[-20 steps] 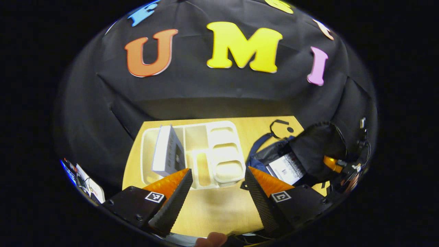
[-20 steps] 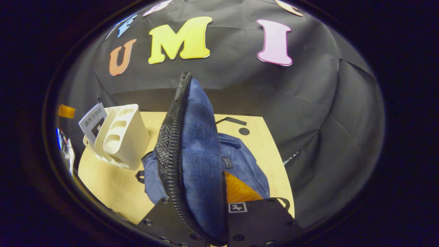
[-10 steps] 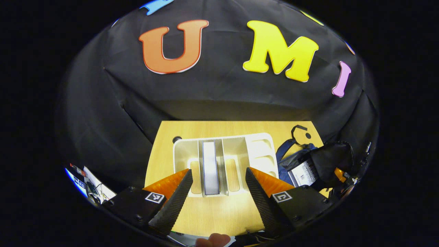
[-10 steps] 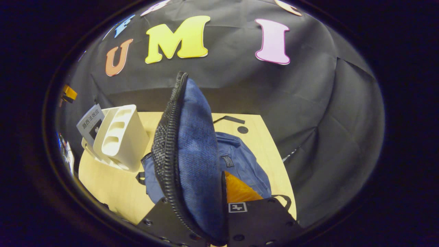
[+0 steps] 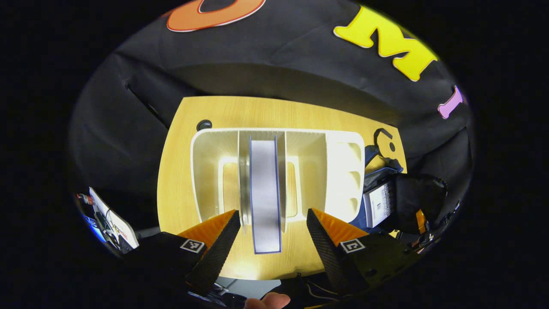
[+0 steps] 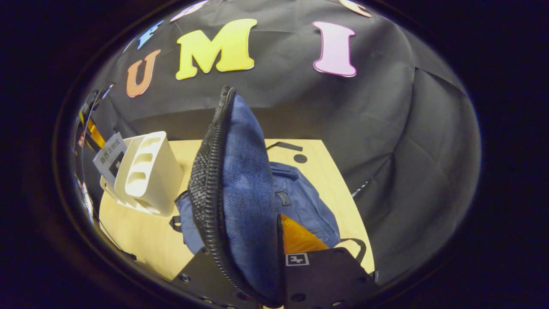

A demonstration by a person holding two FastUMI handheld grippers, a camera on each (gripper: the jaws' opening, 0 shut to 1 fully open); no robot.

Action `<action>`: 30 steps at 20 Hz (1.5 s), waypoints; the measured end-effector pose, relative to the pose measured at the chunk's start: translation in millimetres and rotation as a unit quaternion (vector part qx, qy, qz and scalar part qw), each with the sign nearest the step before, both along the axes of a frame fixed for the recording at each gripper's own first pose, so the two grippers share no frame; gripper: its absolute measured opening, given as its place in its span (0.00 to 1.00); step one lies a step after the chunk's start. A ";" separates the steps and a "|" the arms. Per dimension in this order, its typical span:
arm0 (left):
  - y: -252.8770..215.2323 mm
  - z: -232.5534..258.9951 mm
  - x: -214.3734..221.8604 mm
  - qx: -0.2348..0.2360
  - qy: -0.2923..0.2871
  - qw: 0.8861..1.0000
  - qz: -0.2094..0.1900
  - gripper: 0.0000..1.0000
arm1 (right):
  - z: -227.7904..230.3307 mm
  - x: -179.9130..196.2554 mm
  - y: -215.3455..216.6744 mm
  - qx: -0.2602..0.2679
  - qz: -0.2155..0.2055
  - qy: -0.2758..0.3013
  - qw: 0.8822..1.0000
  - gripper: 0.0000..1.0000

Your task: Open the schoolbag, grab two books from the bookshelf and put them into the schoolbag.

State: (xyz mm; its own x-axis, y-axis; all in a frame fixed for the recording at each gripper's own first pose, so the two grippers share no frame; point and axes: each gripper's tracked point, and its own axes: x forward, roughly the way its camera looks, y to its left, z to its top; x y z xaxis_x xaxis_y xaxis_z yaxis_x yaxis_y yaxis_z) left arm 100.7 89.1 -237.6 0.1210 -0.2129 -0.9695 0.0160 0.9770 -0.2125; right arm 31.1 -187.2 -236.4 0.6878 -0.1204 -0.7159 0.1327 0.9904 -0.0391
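In the left gripper view a book point(image 5: 264, 193) stands on edge in the middle slot of the white bookshelf point(image 5: 343, 171), straight ahead of the left gripper point(image 5: 270, 240). That gripper's fingers are spread wide, one on either side of the book's near end, touching nothing. The schoolbag point(image 5: 386, 201) lies just right of the bookshelf with another book point(image 5: 378, 204) inside. In the right gripper view, the right gripper point(image 6: 253, 266) is clamped on the schoolbag's blue flap point(image 6: 244, 193), lifted upright.
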 end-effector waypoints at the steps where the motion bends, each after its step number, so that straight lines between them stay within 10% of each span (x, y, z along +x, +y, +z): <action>1: 0.1 -7.7 1.0 0.002 0.010 1.000 0.003 0.99 | 0.1 1.2 0.0 0.000 0.000 0.000 1.000 0.03; 11: 3.1 -51.4 -3.4 0.047 0.085 0.995 0.006 0.96 | -2.1 -0.6 3.1 -0.010 0.005 0.000 1.000 0.02; 20: 5.6 -61.3 -8.1 0.064 0.096 0.993 0.011 0.49 | -4.8 -0.2 -0.6 -0.006 0.009 0.000 1.000 0.02; 30: 32.6 22.0 -30.5 0.046 0.014 0.999 0.009 0.43 | -9.1 2.1 -0.6 0.004 0.019 0.001 1.000 0.02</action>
